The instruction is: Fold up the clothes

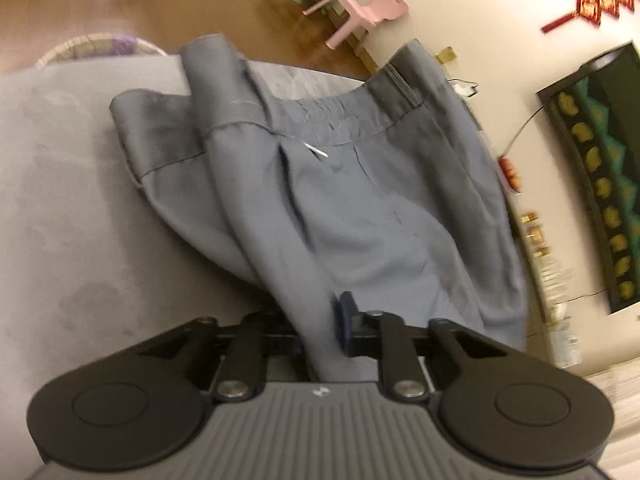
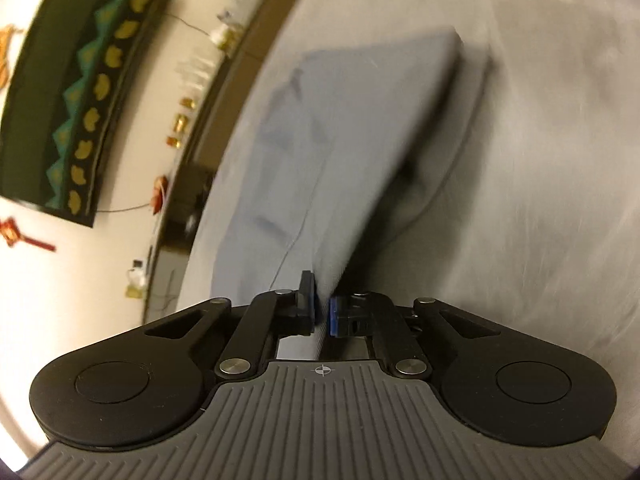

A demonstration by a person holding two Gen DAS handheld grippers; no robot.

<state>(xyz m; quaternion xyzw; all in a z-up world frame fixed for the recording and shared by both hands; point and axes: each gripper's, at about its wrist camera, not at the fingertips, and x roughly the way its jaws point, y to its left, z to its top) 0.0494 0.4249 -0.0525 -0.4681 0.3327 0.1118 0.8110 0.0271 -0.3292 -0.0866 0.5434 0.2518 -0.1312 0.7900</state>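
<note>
Grey-blue cotton trousers (image 1: 360, 200) lie along the pale grey desk (image 1: 60, 200), waistband farthest away, bare desk left. Left gripper (image 1: 320, 332) jaws pinch the near cloth; right gripper (image 2: 321, 312) jaws clamp a fold.

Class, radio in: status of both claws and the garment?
Left claw shut on grey-blue trousers. Right claw shut on the same cloth. Trousers bunched on grey surface. Nothing blocking.

Left gripper (image 1: 320, 332), right gripper (image 2: 321, 312): black linkage arms, silver pivot screws, blue pads, round black side discs, ribbed grey housing, crosshair mark.
</note>
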